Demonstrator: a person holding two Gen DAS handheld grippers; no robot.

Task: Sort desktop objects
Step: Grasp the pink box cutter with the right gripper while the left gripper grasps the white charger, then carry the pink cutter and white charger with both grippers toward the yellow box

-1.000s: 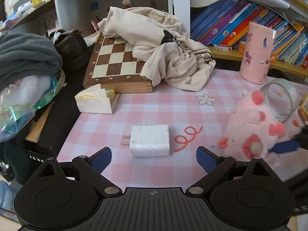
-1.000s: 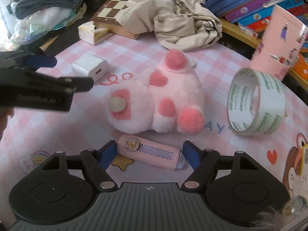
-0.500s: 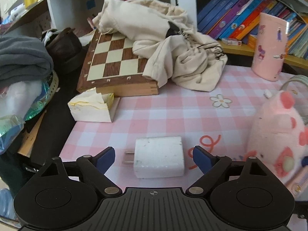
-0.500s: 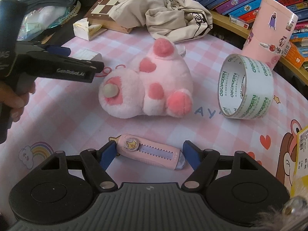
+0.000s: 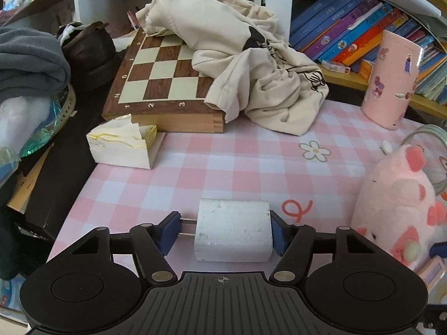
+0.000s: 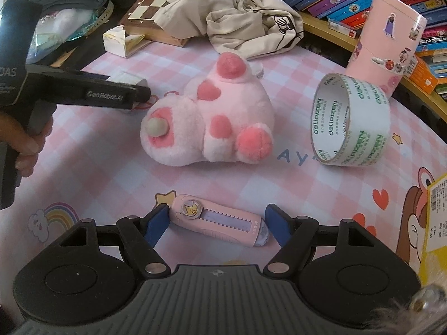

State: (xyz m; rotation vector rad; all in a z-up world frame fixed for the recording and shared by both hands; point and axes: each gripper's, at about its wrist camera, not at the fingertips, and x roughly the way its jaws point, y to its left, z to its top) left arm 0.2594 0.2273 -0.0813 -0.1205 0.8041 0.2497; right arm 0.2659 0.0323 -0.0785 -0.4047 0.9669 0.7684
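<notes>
On pink checked mat [image 5: 229, 162]: white charger [image 5: 233, 230] lies between blue pads of left gripper [image 5: 225, 233]; jaws closing, right pad at charger's side, left pad at prong tips. Pink box cutter [image 6: 220, 220] lies slantwise between spread, motionless fingers of right gripper [image 6: 216, 223], untouched. Both grippers angled downward. Charger blocky, matte; plush toy [image 6: 209, 122] fuzzy; tape roll [image 6: 350, 120] glossy, on edge.
</notes>
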